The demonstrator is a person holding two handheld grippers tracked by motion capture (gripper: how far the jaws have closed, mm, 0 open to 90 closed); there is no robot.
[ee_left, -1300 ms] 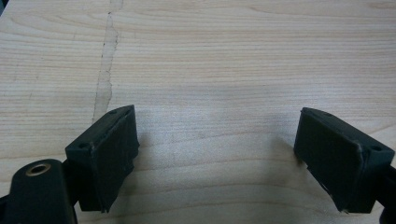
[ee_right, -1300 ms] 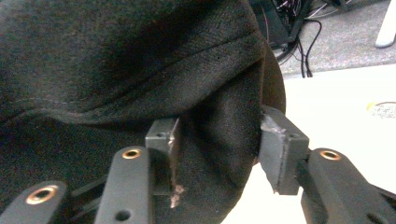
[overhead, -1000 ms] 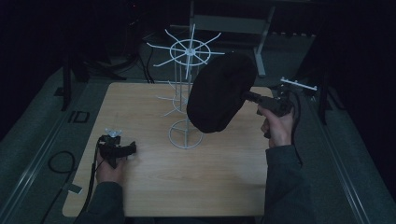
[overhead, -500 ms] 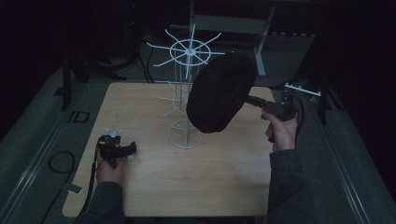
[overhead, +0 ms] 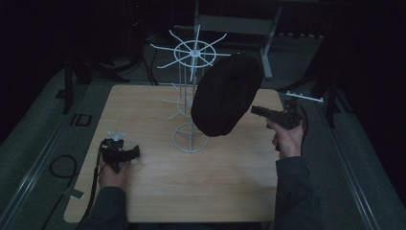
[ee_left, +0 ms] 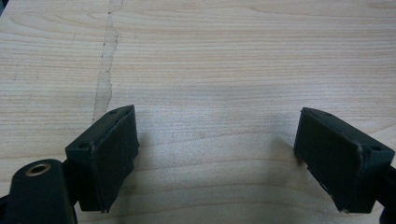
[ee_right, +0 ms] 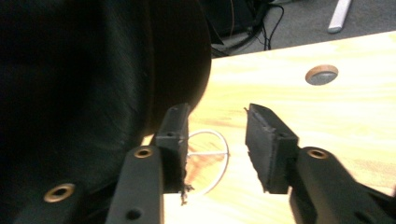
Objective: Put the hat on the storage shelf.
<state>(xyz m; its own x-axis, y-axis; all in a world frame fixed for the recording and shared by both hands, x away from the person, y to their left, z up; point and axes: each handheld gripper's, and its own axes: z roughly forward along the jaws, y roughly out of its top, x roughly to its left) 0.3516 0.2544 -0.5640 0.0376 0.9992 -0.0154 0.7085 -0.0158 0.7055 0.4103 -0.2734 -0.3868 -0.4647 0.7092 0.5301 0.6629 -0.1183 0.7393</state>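
A black hat (overhead: 225,96) hangs on a white wire rack (overhead: 191,52) standing mid-table. My right gripper (overhead: 253,110) is held in the air just to the right of the hat, its tips close to the hat's edge. In the right gripper view the jaws (ee_right: 217,140) are open with nothing between them; the hat (ee_right: 84,84) looms beside the left jaw and the rack's base ring (ee_right: 228,156) shows beyond. My left gripper (overhead: 131,154) rests on the wooden table (overhead: 143,110) at the front left, open (ee_left: 217,154) over bare wood.
A round cable hole (ee_right: 321,74) sits in the tabletop past the right gripper. A grey metal frame (overhead: 234,24) stands behind the table. A cable loop (overhead: 60,165) lies on the floor at the left.
The right hand has dropped a little and drawn back toward the person. The hat stays on the rack. The left gripper has not moved.
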